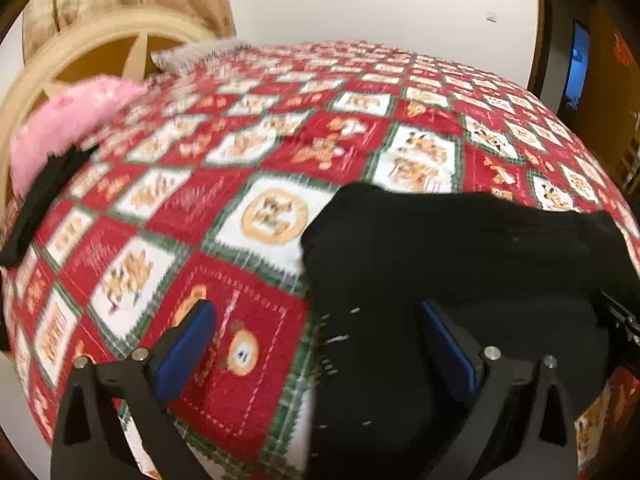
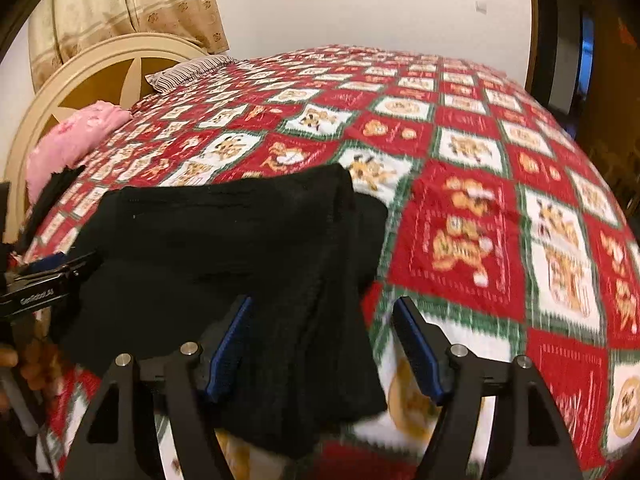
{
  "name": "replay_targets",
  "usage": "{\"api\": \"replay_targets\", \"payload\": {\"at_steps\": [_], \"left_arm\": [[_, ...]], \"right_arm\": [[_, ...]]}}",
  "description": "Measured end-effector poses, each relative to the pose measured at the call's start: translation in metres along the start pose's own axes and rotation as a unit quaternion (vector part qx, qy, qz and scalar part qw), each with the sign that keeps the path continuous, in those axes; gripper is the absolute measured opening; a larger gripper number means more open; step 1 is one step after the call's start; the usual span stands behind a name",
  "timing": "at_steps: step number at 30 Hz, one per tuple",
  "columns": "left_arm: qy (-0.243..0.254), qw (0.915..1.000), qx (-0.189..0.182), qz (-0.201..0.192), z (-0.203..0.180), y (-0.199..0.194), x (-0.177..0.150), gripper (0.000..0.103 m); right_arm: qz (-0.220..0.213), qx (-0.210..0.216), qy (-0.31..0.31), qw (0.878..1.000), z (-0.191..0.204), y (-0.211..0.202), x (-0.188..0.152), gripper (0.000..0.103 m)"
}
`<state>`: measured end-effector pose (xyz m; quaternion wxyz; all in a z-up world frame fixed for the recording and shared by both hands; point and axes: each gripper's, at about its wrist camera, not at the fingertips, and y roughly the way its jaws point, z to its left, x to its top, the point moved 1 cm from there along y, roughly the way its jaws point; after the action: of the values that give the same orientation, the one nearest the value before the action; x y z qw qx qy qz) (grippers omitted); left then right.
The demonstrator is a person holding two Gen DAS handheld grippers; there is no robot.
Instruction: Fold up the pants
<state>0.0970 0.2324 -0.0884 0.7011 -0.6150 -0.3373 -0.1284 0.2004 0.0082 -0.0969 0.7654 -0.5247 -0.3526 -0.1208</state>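
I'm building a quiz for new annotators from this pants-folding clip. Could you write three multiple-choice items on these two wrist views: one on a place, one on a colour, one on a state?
1. Where do the pants lie?
A. On the patterned bedspread
B. Over the headboard
C. On the floor

2. What colour is the fluffy pillow near the headboard?
A. Blue
B. Pink
C. Green

3. How does the right gripper stand?
A. Shut on the pillow
B. Shut on nothing
C. Open, fingers either side of the pants' right edge

Answers:
1 A: the black cloth rests on the red, white and green bedspread.
2 B: the pillow is plainly pink in both views.
3 C: a wide gap shows between its blue pads, with cloth between them; the left gripper is open as well.
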Motion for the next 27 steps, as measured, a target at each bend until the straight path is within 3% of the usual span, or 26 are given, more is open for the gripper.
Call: {"api": "replay_targets", "payload": {"at_steps": [2,5,8,10,12,17,22,27], "left_arm": [[-0.005,0.9997,-0.014,0.018,0.013,0.001,-0.002,0.103],[-0.021,0.9985,-0.028,0.041,0.036,-0.006,-0.001,0.103],[-0.059,0.9977,0.027,0.019,0.058,-0.034,-0.001,0.103],[-0.063,0.9970,0.045,0.000,0.060,-0.052,-0.004,0.103],[-0.041,0.9985,0.030,-0.020,0.053,-0.072,-0.008,0.103],[0.047,0.9939,0.048,-0.087,0.017,-0.126,-0.025,0.103],[0.077,0.9911,0.034,-0.104,0.002,-0.159,-0.033,0.103],[0.073,0.9898,0.020,-0.120,-0.004,-0.181,-0.040,0.103]], "right_arm": [[-0.013,-0.014,0.011,1.000,0.001,-0.022,-0.008,0.073],[-0.070,-0.067,0.037,0.995,0.000,-0.063,-0.017,0.073],[-0.118,-0.074,0.058,0.989,0.013,-0.103,-0.025,0.073],[-0.131,-0.058,0.066,0.988,0.030,-0.122,-0.033,0.073],[-0.127,-0.047,0.069,0.988,0.047,-0.133,-0.039,0.073],[-0.110,-0.022,0.069,0.991,0.078,-0.156,-0.049,0.073],[-0.133,-0.039,0.076,0.987,0.090,-0.188,-0.054,0.073],[-0.167,-0.062,0.065,0.982,0.099,-0.214,-0.056,0.075]]}}
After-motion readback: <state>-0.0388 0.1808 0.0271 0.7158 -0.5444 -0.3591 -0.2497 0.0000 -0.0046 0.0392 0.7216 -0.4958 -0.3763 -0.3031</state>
